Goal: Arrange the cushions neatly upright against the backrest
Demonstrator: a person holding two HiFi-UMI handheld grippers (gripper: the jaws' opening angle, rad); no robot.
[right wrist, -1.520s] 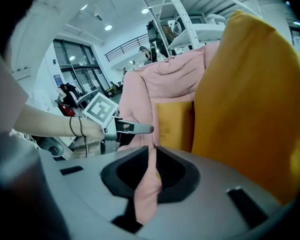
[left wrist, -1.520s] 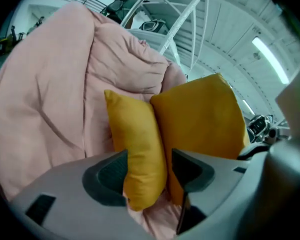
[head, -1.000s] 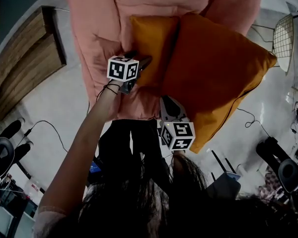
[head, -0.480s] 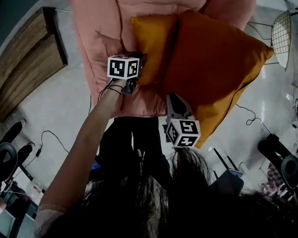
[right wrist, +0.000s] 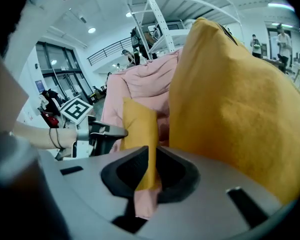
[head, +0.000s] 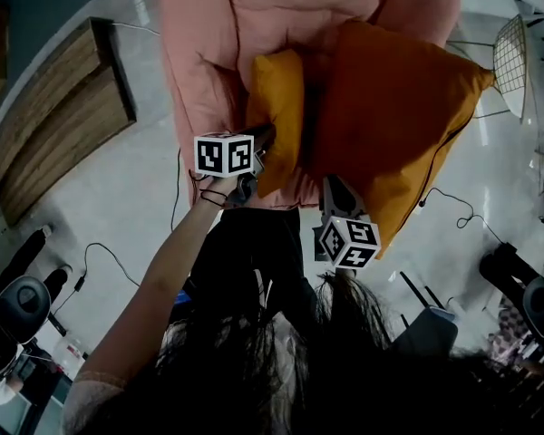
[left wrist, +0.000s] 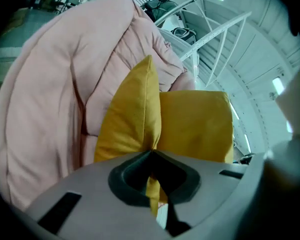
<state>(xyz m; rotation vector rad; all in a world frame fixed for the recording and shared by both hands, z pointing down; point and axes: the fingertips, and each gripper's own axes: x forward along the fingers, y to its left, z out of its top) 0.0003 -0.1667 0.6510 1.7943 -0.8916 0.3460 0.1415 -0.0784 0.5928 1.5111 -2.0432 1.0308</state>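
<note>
Your left forearm [head: 163, 275] runs bare from the lower left of the head view up to mid-frame, with dark bands on the wrist [head: 208, 195]. The left gripper [head: 263, 136] points up and to the right, its jaws pinched together on a corner of the small cushion [head: 279, 116]. Your right gripper [head: 332, 182] sits lower, right of centre, pointing up. Its jaws are closed on a strip of yellow fabric [right wrist: 146, 166].

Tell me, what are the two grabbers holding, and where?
Both hold the smaller cushion: the left gripper pinches its left side edge, the right gripper its front bottom edge.
</note>
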